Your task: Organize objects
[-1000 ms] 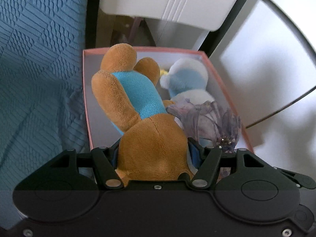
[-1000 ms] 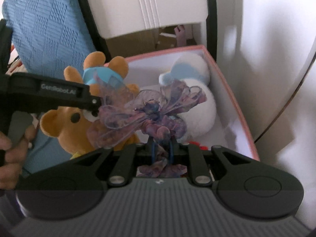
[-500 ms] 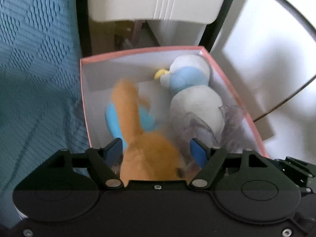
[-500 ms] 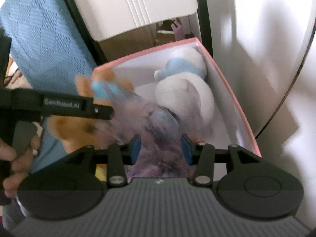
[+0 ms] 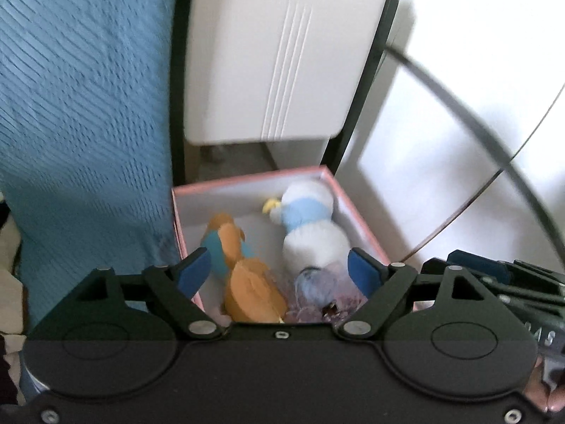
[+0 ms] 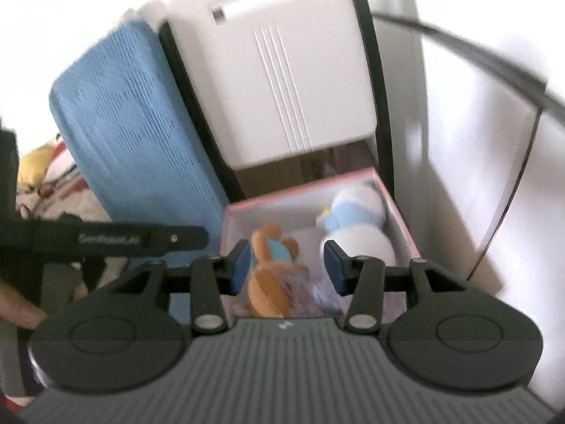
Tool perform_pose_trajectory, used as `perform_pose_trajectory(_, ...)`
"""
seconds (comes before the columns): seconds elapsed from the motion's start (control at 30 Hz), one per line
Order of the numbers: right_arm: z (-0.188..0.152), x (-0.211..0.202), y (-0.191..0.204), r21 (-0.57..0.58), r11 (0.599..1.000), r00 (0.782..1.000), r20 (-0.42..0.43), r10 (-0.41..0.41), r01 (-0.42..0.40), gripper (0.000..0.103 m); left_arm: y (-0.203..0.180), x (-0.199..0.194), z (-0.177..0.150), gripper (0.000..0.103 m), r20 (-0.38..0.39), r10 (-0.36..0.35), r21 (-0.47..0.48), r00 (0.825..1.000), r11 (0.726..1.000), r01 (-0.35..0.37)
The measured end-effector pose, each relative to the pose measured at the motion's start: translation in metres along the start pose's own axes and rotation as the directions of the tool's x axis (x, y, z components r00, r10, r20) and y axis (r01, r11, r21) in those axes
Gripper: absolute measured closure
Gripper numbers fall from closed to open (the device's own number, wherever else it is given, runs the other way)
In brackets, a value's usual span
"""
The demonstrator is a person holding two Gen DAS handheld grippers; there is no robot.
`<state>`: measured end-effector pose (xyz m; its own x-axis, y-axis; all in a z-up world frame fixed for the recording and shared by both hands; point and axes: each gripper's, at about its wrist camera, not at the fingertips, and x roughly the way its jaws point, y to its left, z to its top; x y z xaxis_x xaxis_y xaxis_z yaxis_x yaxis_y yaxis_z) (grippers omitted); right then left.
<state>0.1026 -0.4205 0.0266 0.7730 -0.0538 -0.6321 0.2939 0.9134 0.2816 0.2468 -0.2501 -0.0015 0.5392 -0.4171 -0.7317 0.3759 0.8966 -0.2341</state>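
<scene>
A pink-rimmed box [image 5: 247,179] [image 6: 300,187] holds a brown plush bear in a blue shirt [image 5: 243,268] [image 6: 272,268], a white and blue plush duck [image 5: 310,226] [image 6: 360,226] and a purple gauzy bow [image 5: 317,300] [image 6: 314,296]. My left gripper [image 5: 279,270] is open and empty, raised above the box's near end. My right gripper [image 6: 287,265] is open and empty, also above the box. The left gripper's arm shows in the right wrist view [image 6: 141,238].
A blue quilted cover [image 5: 81,113] [image 6: 134,123] lies left of the box. A white panel in a black frame [image 5: 279,56] [image 6: 296,70] stands behind it. A white wall [image 5: 441,162] is on the right. Bedding with toys [image 6: 39,180] is at far left.
Both grippers opened and let go: the bear and the purple bow dropped into the box. Both grippers then rose and pulled back, so the box looks smaller.
</scene>
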Motion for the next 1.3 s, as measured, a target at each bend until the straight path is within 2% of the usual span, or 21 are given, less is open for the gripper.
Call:
perform_pose_trajectory(0.13, 0.008, -0.035, 0.016, 0.006, 1.000, 0.998, 0.057, -0.004, 0.003, 0.053, 0.002, -0.048, -0.003, 0.017, 0.061, -0.022, 0.005, 0.998, 1.000, 0.022)
perform_pose_trajectory(0.23, 0.005, -0.060, 0.029, -0.001, 1.000, 0.997, 0.083, 0.007, -0.007, 0.053, 0.004, -0.080, -0.011, 0.010, 0.089, -0.063, -0.007, 0.994, 0.998, 0.064)
perform_pose_trajectory(0.33, -0.002, -0.082, 0.040, -0.031, 0.999, 0.995, 0.096, 0.019, -0.016, 0.050, 0.003, -0.110, -0.027, 0.010, 0.120, -0.056, 0.011, 0.991, 0.998, 0.055)
perform_pose_trajectory(0.43, -0.011, -0.101, 0.047, -0.036, 0.999, 0.994, 0.104, 0.031, -0.027, 0.044, 0.001, -0.124, -0.044, 0.009, 0.129, -0.044, 0.037, 0.991, 0.999, 0.040)
perform_pose_trajectory(0.5, -0.019, -0.113, 0.053, -0.058, 0.998, 0.994, 0.111, 0.023, -0.017, 0.044, 0.001, -0.132, -0.054, 0.009, 0.120, -0.048, 0.029, 0.992, 0.999, 0.045)
perform_pose_trajectory(0.57, -0.027, -0.123, 0.056, -0.066, 0.998, 0.993, 0.118, 0.013, -0.005, 0.043, 0.001, -0.141, -0.064, 0.000, 0.125, -0.056, 0.019, 0.991, 0.998, 0.054)
perform_pose_trajectory(0.67, -0.041, -0.132, 0.054, -0.047, 0.999, 0.993, 0.115, -0.002, 0.008, 0.043, 0.000, -0.154, -0.078, 0.000, 0.144, -0.047, 0.018, 0.988, 0.999, 0.045)
perform_pose_trajectory(0.83, -0.057, -0.133, 0.052, -0.044, 0.998, 0.995, 0.098, -0.030, 0.034, 0.034, -0.001, -0.170, -0.092, 0.000, 0.164, -0.049, 0.007, 0.985, 0.999, 0.048)
perform_pose_trajectory(0.97, -0.068, -0.135, 0.054, -0.062, 0.997, 0.993, 0.111, -0.048, 0.055, 0.034, 0.001, -0.176, -0.096, 0.000, 0.178, -0.068, 0.034, 0.982, 0.997, 0.062)
perform_pose_trajectory(1.07, -0.075, -0.129, 0.053, -0.064, 0.998, 0.994, 0.108, -0.018, 0.025, 0.034, 0.004, -0.178, -0.100, 0.000, 0.207, -0.069, 0.039, 0.976, 0.997, 0.063)
perform_pose_trajectory(1.17, -0.081, -0.118, 0.056, -0.110, 0.993, 0.993, 0.114, -0.039, 0.052, 0.034, 0.009, -0.169, -0.105, 0.000, 0.200, -0.086, 0.004, 0.976, 0.996, 0.087)
perform_pose_trajectory(1.3, -0.091, -0.099, 0.051, -0.064, 0.998, 0.996, 0.088, -0.014, 0.020, 0.034, 0.015, -0.153, -0.115, 0.000, 0.202, -0.071, -0.019, 0.977, 0.997, 0.077)
